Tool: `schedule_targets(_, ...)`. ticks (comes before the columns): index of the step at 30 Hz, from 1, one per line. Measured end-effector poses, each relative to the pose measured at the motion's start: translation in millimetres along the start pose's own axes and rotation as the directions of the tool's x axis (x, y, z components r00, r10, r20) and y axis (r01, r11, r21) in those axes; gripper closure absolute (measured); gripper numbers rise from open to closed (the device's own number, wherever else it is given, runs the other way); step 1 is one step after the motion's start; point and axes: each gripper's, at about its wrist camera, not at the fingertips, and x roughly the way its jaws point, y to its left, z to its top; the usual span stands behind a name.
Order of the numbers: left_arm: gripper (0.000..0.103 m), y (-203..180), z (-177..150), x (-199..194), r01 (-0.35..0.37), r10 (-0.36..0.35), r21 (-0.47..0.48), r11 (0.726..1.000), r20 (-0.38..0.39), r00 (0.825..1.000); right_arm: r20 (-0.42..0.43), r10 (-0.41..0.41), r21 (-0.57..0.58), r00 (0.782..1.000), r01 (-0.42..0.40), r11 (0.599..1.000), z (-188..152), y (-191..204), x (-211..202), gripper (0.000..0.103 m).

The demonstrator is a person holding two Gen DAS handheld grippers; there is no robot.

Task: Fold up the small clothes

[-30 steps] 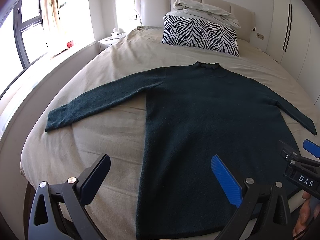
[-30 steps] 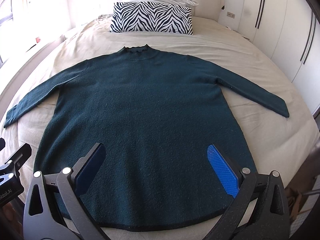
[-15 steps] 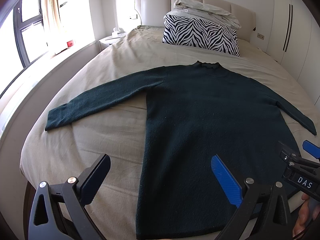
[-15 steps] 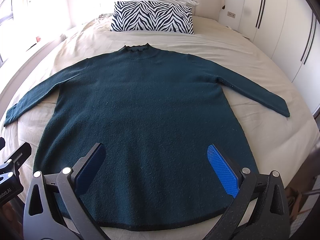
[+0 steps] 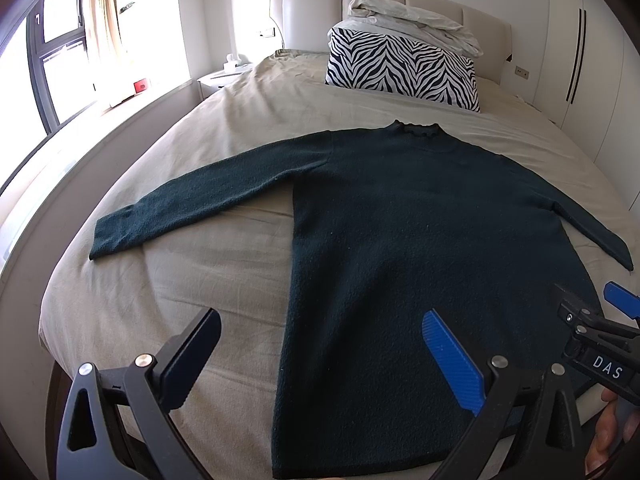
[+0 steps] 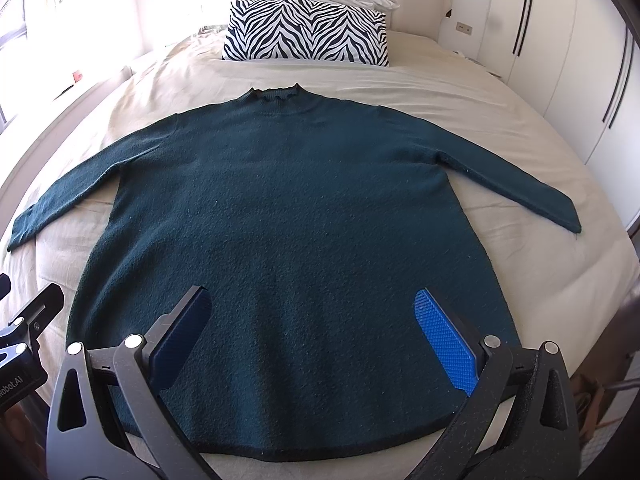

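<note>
A dark green long-sleeved sweater point(image 5: 420, 232) lies flat on the beige bed, collar toward the headboard, both sleeves spread out; it also shows in the right wrist view point(image 6: 296, 220). My left gripper point(image 5: 320, 320) is open and empty above the sweater's lower left edge. My right gripper point(image 6: 312, 300) is open and empty above the middle of the hem point(image 6: 320, 454). The right gripper's tip shows in the left wrist view point(image 5: 592, 320).
A zebra-striped pillow point(image 5: 404, 68) with a folded pale duvet point(image 5: 412, 24) on it stands by the headboard. A window point(image 5: 52, 52) and a ledge run along the left. White wardrobes point(image 6: 560, 60) line the right. The bed sheet point(image 5: 168, 280) shows left of the sweater.
The right wrist view has drawn back slightly, so the sweater sits a little lower in its frame. The left gripper has barely moved. Both stay open.
</note>
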Motion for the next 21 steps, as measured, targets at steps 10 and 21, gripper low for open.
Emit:
schedule_targets(10,0.0,0.8,-2.5,0.8,0.003,-0.003,-0.002,1.0,-0.001,1.0,-0.003,0.001,-0.001,1.0,-0.001,1.0,-1.1,1.4,0.9,0.0)
schedule_targets(21,0.0,-0.2,-8.1,3.0,0.006,-0.006,-0.007,1.0,-0.008,1.0,-0.009,0.004,-0.003,1.0,-0.004,1.0,-1.8,2.1,3.0,0.0)
